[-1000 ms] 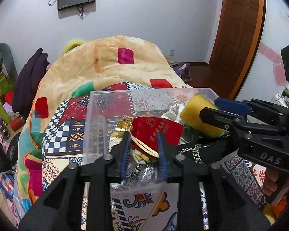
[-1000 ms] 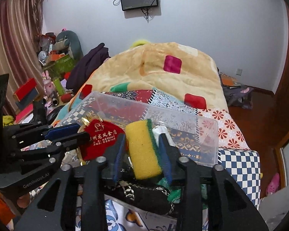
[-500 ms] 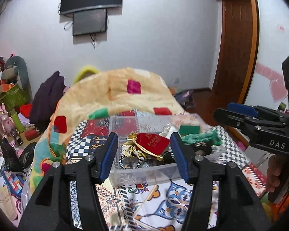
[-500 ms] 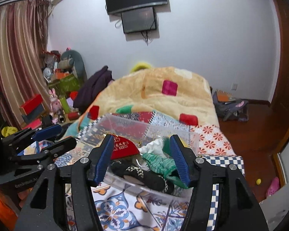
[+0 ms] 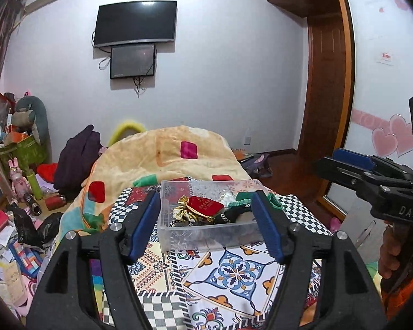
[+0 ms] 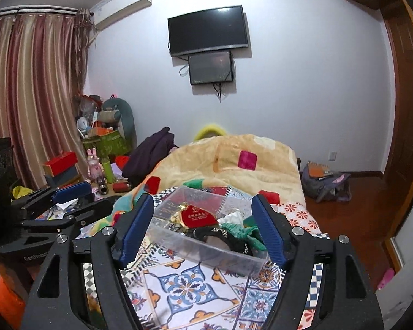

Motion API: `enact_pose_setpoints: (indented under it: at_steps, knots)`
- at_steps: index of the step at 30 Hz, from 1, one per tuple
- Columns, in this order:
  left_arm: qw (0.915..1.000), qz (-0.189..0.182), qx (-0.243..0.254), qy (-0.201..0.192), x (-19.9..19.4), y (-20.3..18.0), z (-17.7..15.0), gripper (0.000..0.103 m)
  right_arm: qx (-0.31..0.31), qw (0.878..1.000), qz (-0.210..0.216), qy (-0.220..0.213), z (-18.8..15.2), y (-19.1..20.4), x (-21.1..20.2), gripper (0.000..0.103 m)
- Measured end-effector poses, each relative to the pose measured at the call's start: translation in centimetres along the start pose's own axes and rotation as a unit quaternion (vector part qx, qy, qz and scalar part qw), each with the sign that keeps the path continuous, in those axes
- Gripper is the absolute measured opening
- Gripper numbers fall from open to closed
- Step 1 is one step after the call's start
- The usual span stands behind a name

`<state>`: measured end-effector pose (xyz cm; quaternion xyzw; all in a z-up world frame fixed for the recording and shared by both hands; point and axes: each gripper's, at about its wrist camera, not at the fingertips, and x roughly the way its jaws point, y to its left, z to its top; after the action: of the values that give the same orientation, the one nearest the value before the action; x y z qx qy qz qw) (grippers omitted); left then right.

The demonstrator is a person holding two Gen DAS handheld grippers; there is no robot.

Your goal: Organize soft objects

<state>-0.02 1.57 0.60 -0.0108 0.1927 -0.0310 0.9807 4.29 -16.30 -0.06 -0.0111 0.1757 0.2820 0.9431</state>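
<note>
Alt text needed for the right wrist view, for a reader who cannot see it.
The open, empty right claw frames a clear plastic bin on a patterned bedspread, holding a red pouch, a green knit item and a black one. The left claw, also open, is at the left edge.

Bed (image 5: 234, 272) under patterned patchwork cover, clear plastic bin (image 5: 206, 236) of soft items resting on it, yellow blanket (image 5: 162, 154) heaped behind

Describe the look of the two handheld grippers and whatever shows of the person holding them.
Both the left gripper and right gripper are matte black frames with silver screws and blue finger pads. White lettering reads "DAS" on the right, "GenRobo..." on the left. A bare hand and orange sleeve show.
</note>
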Motion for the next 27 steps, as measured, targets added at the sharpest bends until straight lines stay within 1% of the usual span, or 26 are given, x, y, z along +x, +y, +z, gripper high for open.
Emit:
enact_pose_setpoints:
  at_steps: [4, 6, 9, 10, 13, 15, 18, 21, 22, 24, 27]
  knots:
    - [1.0, -0.006, -0.005, -0.005, -1.4, -0.6, -0.4, 0.07, 0.002, 1.0, -0.001, -0.005, -0.6, 0.4, -0.5, 0.072]
    - [0.9999, -0.005, -0.005, -0.011, -2.0, -0.8, -0.5, 0.075, -0.001, 1.0, -0.004, -0.007, -0.9, 0.5, -0.8, 0.072]
    - [0.9998, 0.0, -0.001, -0.021, -2.8, -1.3, -0.8, 0.079, -0.005, 1.0, -0.007, -0.011, -1.1, 0.7, -0.8, 0.077]
    - [0.9997, 0.001, 0.0, -0.023, -2.7, -1.4, -0.8, 0.079, -0.005, 1.0, -0.006, -0.012, -1.3, 0.9, -1.0, 0.08]
    - [0.9997, 0.001, 0.002, -0.024, -2.7, -1.6, -1.0, 0.079, -0.008, 1.0, -0.008, -0.018, -1.5, 1.2, -1.2, 0.081]
    - [0.9997, 0.0, -0.001, -0.024, -2.6, -1.6, -1.0, 0.083, -0.006, 1.0, -0.007, -0.02, -1.6, 1.2, -1.3, 0.081]
    - [0.9996, 0.0, -0.003, -0.028, -2.5, -1.4, -1.0, 0.086, -0.008, 1.0, -0.014, -0.026, -2.1, 1.2, -1.6, 0.087]
    - [0.9996, 0.001, -0.003, -0.029, -2.4, -1.3, -1.2, 0.087, -0.012, 0.999, -0.02, -0.031, -2.3, 1.3, -1.8, 0.091]
    - [0.9996, 0.0, -0.003, -0.029, -2.4, -1.3, -1.2, 0.088, -0.011, 0.999, -0.02, -0.031, -2.4, 1.3, -1.7, 0.092]
    - [0.9995, 0.003, -0.003, -0.03, -2.4, -1.3, -1.2, 0.092, -0.01, 0.999, -0.019, -0.031, -2.5, 1.2, -1.8, 0.092]
    - [0.9994, 0.008, -0.003, -0.034, -2.4, -1.3, -1.3, 0.094, -0.008, 0.999, -0.021, -0.03, -2.6, 1.1, -1.8, 0.092]
